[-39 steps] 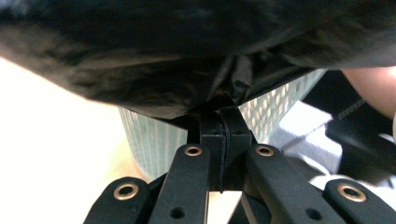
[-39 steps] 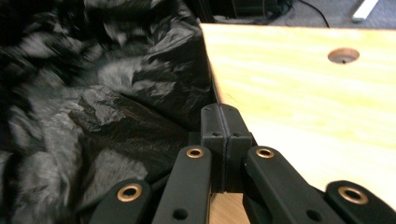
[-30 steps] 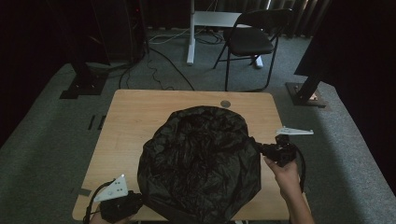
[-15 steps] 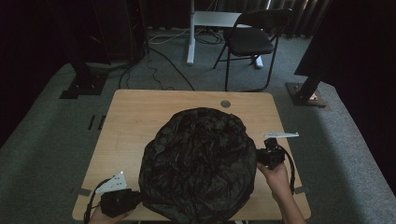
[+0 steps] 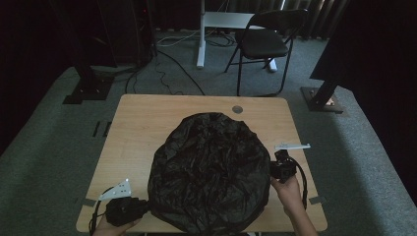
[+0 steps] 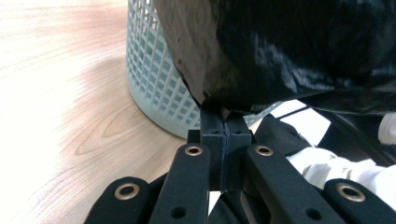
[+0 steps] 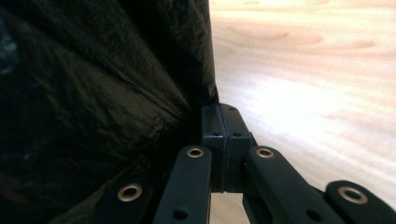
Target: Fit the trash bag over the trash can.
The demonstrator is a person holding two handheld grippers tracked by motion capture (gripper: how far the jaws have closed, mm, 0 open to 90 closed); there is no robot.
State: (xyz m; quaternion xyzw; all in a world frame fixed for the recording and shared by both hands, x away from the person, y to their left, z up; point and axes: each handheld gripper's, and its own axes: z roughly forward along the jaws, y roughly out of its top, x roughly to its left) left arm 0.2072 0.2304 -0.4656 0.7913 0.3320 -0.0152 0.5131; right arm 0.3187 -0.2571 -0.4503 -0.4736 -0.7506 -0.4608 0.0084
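A crinkled black plastic bag billows over a pale mesh basket on the wooden table. My left gripper is at the bag's near-left edge. In the left gripper view its jaws are pressed together on the bag's hem, beside the basket's wall. My right gripper is at the bag's right side, held by a hand. Its jaws are shut on the bag's edge. The bag hides the basket in the high view.
A round grommet sits near the table's far edge. Beyond the table stand a folding chair, a white desk leg and cables on the carpet. A white cloth lies low behind the left gripper's jaws.
Both hands have sunk a little with the bag's edges in their jaws. The right gripper has come nearer and inward, and the bag sits lower and wider.
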